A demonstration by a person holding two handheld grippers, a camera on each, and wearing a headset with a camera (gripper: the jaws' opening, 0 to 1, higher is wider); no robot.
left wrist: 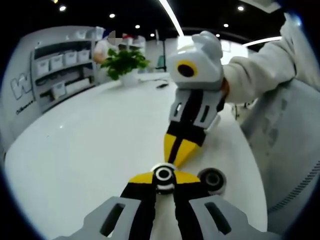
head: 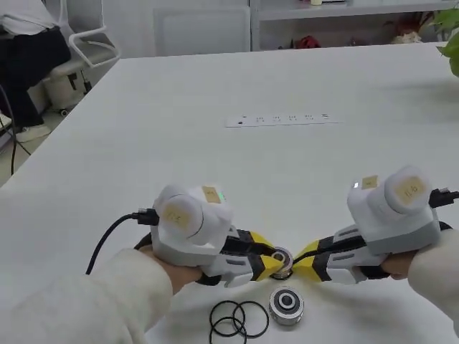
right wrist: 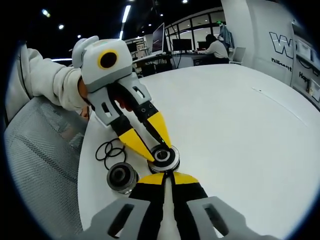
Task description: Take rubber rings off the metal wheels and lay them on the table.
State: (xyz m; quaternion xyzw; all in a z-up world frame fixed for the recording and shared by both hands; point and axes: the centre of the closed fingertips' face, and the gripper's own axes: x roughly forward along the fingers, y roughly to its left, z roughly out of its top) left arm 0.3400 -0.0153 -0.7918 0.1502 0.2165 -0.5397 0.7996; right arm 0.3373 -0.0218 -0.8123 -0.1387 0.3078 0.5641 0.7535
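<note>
Your left hand-held gripper [head: 275, 264] clamps a metal wheel [head: 281, 255] at the near edge of the surface [head: 215, 143]. Your right hand-held gripper [head: 297, 261], jaws together, touches its rim. Loose rubber rings [head: 237, 319] lie nearer you.

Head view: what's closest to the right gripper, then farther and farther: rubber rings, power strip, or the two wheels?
1. Wheel at the right gripper tips.
2. Loose wheel, toward the person.
3. Rubber rings, left of it.
4. Power strip, far across the table.
</note>
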